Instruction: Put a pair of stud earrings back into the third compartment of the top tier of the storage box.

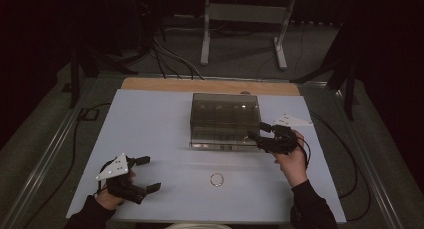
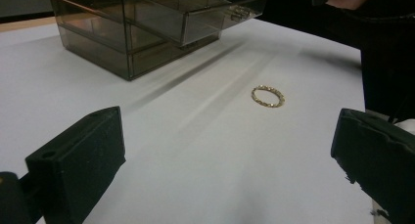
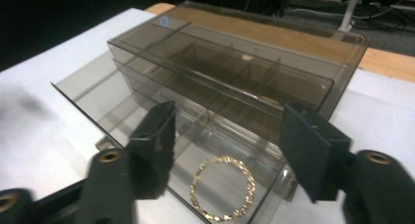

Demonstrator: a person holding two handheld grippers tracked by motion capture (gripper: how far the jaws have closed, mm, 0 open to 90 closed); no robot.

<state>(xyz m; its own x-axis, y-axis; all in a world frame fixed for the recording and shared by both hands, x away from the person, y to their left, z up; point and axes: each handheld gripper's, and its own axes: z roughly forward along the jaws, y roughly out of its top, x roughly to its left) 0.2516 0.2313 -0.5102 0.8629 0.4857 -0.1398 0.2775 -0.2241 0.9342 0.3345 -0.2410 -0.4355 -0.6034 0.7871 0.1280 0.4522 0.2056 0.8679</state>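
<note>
On the white desk (image 1: 150, 119): a smoky see-through plastic drawer box (image 1: 225, 120) stands toward the far side, and a loose gold chain bracelet (image 1: 217, 174) lies flat on the bare top nearer the person, well apart from the box.
Open drawer (image 3: 147, 99): pulled out toward the person, with what looks like a second gold chain bracelet (image 3: 195, 185) lying flat in its front compartment.
Right gripper (image 1: 256, 131): held at the box's front right corner, just over the open drawer; its fingers (image 3: 313, 145) are spread wide and grip nothing, with the second bracelet below the gap.
Left gripper (image 1: 151, 173): low at the near left of the desk, fingers (image 2: 83, 155) wide apart and empty, aimed at the loose bracelet (image 2: 254, 96) but not yet near it.
Step in hand: likely stowing jewellery, one piece in and one still out.
Next move: the left gripper would need to reach the loose bracelet, drop one finger inside the loop and pinch the thin chain off the flat top.
Pointing and axis: as a round loop the loose bracelet has no clear long axis or heading; the box's long side runs across the desk, and its drawer slides toward the person.
</note>
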